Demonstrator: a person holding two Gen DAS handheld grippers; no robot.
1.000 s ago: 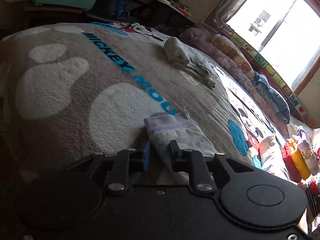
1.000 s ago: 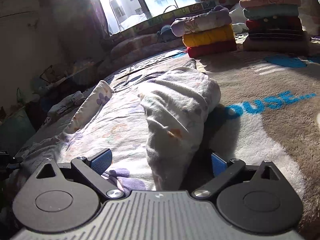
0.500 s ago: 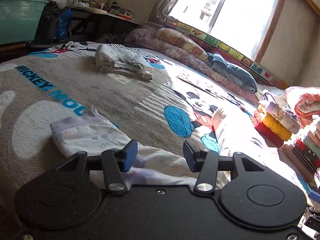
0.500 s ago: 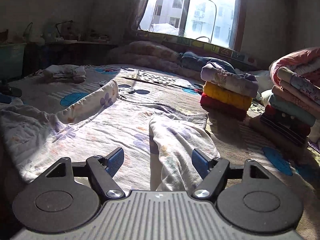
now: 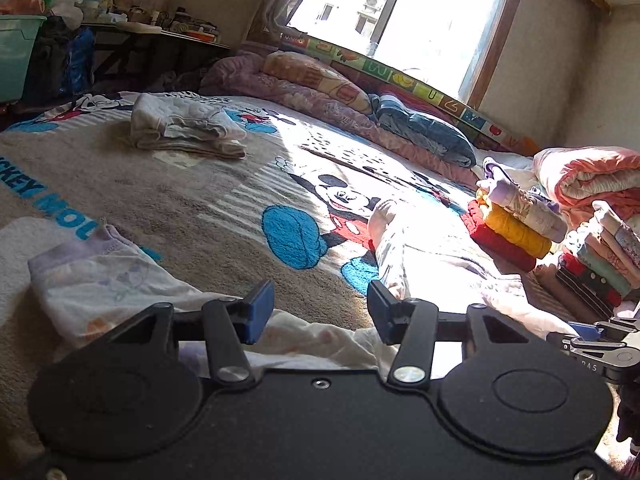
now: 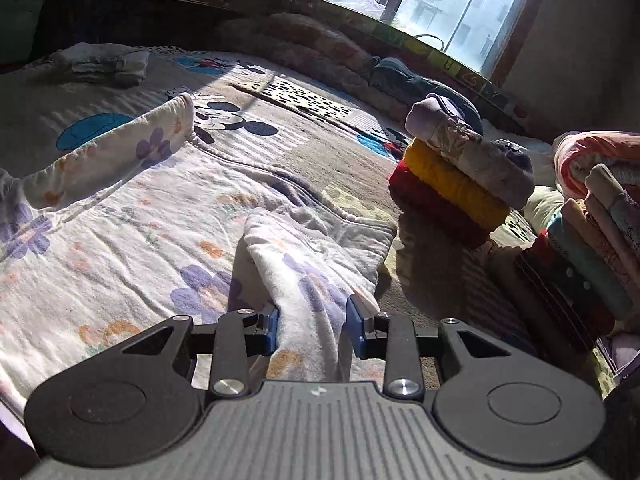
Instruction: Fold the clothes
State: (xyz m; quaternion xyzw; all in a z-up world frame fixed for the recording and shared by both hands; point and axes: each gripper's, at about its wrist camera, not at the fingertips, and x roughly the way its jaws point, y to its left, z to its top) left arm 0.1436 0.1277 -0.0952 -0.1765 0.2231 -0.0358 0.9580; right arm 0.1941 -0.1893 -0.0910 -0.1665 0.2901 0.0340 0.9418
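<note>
The right gripper (image 6: pixel 313 326) has its jaws closing round a raised fold of the floral garment (image 6: pixel 120 240). The cloth fills the gap between the blue pads (image 6: pixel 271 330), though whether they truly pinch it yet is hard to say. That fold is likely a sleeve, bunched up so it can be carried over the body.

The left gripper (image 5: pixel 320 308) has its jaws wide apart and holds nothing, poised just above the garment's near edge (image 5: pixel 304 340). That looks like a hand freed to pick a new corner.

The garment lies spread flat across the middle of the bed (image 6: pixel 312 136), one sleeve (image 6: pixel 120 148) flung out toward the far side and the other sleeve end (image 5: pixel 92 276) lying toward the bed's left.

Room to move? Plenty toward the far side, where open blanket runs up to a small folded pile (image 5: pixel 184 130). It is tighter on the right: a red-and-yellow stack (image 6: pixel 456 184) sits near the garment's shoulder, with a taller stack (image 6: pixel 588 248) beyond at the bed's right edge. A wide swing rightward could knock them, so the fold probably wants to go inward, toward the garment's middle.
</note>
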